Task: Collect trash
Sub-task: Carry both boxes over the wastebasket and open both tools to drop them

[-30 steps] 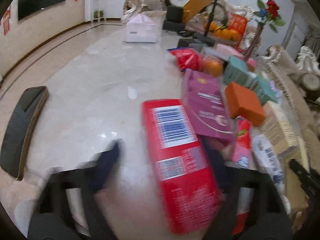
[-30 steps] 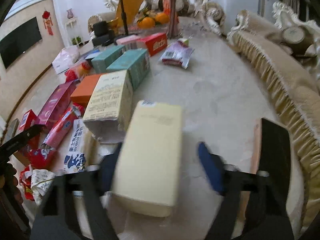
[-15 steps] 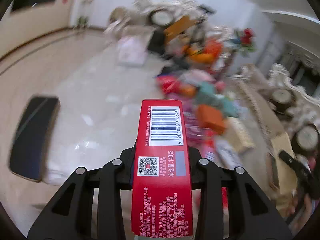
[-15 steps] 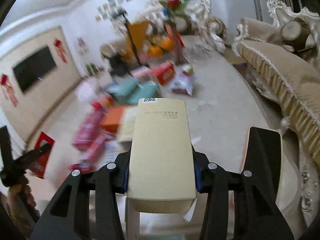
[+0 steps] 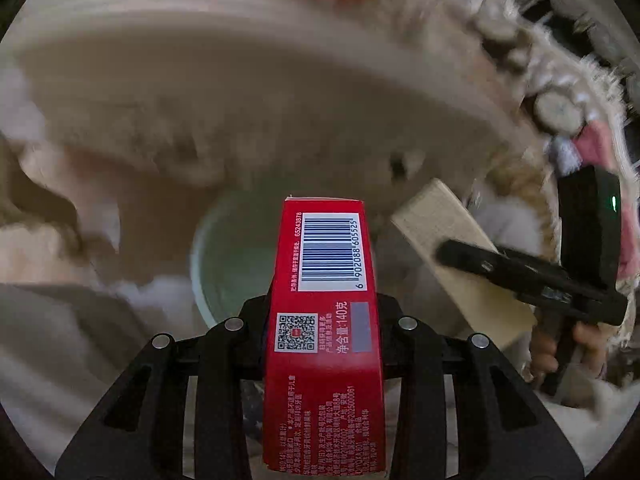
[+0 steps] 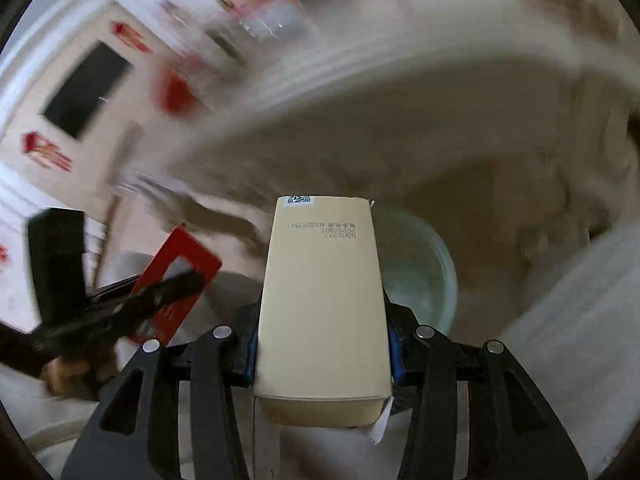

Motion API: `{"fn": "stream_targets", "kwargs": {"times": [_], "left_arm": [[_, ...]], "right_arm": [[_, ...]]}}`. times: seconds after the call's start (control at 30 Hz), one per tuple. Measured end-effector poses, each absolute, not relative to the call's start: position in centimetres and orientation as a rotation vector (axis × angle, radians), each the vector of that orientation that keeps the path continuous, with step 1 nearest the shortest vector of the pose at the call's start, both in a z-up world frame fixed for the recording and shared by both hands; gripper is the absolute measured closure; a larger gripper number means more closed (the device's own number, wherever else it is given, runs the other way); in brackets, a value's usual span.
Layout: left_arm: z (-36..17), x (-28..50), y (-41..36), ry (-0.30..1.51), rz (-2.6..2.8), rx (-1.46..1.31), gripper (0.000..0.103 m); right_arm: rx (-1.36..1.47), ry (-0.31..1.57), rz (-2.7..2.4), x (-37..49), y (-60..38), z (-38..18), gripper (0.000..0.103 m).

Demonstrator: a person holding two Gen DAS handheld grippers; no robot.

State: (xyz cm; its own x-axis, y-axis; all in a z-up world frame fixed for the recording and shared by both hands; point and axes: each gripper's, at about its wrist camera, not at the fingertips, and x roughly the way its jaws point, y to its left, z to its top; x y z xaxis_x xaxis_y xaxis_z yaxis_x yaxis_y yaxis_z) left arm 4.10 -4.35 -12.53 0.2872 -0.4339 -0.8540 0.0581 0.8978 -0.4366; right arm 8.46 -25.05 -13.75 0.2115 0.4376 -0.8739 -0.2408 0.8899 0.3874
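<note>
Tilting down — boxes (image 5: 324,320) clamped

- The left gripper (image 5: 320,320) is matte black, with two pairs of flat link arms cut through by long triangular slots.
- Round silver rivets (image 5: 233,324) mark each pivot.
- The right gripper (image 6: 322,340) has the same build, with blue pads (image 6: 252,350) lining its fingers.
- A small green light (image 5: 613,202) glows on its black body.

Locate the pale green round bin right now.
The pale green round bin sits low centre in both wrist views, just beyond the red carton and tan carton.
</note>
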Motion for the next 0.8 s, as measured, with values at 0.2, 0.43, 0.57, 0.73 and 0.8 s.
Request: {"fn": "stream_targets", "kwargs": {"times": [0.2,0.43,0.57,0.73,0.8], "left_arm": [[-19.7,7.6,-6.3,1.401,-0.287,-0.226,0.067],[-21.9,7.4,-7.0,1.442,-0.227,-0.212,0.038],[-21.6,6.9,-5.6,1.406,-0.221,-0.274,0.027],[-19.4,6.2,-4.1,1.316,-0.189,-0.3,0.027],[-16.8,5.3,-3.3,1.226,-0.152,-0.289,0.027]], "right_arm": [[0.087,1.427,0.422,10.9,-22.6,-20.9,0.059],[0.015,1.384,0.406,11.8,-20.9,-20.9,0.037],[0.06,1.355,0.357,11.4,-22.6,-20.7,0.032],[0.071,1.267,0.332,9.6,-24.3,-17.9,0.032],[0.056,1.177,0.345,8.8,-24.6,-15.5,0.032]]}}
